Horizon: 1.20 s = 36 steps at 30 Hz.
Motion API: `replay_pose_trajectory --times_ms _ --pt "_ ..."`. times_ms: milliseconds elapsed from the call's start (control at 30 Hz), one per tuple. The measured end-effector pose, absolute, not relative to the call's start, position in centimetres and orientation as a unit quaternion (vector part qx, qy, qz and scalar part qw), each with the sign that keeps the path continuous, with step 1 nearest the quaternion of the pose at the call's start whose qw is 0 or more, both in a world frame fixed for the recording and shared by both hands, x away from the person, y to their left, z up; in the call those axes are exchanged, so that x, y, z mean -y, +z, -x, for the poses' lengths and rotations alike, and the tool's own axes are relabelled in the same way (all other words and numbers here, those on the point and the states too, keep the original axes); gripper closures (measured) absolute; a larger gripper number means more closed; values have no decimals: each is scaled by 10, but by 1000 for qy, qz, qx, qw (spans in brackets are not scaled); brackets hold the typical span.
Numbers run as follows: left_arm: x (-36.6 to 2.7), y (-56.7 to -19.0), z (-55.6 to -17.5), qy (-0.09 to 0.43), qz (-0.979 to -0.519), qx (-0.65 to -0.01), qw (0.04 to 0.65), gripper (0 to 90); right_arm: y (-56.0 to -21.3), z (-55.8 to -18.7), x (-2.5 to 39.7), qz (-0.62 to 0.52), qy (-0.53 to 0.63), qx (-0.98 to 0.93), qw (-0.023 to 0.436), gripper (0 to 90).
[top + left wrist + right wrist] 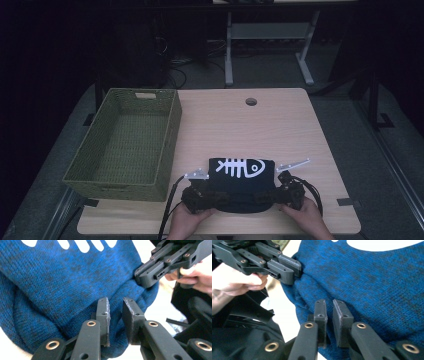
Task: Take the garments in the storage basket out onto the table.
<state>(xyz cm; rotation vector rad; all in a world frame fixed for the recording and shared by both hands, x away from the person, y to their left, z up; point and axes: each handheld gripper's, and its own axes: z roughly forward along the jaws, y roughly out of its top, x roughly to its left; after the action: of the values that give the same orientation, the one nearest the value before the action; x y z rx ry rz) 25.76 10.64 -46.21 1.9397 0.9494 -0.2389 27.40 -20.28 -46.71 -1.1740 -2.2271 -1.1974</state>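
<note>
A folded dark blue knit sweater (242,181) with a white fish-skeleton print lies near the front edge of the table. My left gripper (201,192) is at its near left corner. In the left gripper view my left gripper (115,301) has its jaws pinched on a fold of the blue knit (62,285). At the near right corner is my right gripper (285,189). Seen close in the right gripper view, the right gripper (329,302) is shut on the knit (374,282). Each view also shows the other gripper biting the hem.
An empty green woven basket (170,142) stands on the table's left side, next to the sweater. The wooden table (250,130) has a cable hole (251,101) at the back. Table legs and cables stand on the dark floor beyond.
</note>
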Motion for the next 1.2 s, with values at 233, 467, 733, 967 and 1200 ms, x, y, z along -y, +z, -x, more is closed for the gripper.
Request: replay_pose_trajectory --times_ms 233,467,733,967,1200 --pt "-113 -452 -259 -100 -786 -382 476 767 -456 -269 215 411 -441 778 175 796" --pt "-112 -469 -257 -108 -790 -389 461 774 -465 -266 213 410 -427 788 167 814" --pt "-110 -470 -255 -93 -798 -384 456 784 -469 -264 212 412 -420 794 154 860" --pt "-111 -467 -254 -97 -791 -389 462 773 -468 -265 212 411 -424 792 159 816" --pt "-116 -454 -259 -104 -773 -396 484 746 -454 -266 214 408 -429 793 144 734"
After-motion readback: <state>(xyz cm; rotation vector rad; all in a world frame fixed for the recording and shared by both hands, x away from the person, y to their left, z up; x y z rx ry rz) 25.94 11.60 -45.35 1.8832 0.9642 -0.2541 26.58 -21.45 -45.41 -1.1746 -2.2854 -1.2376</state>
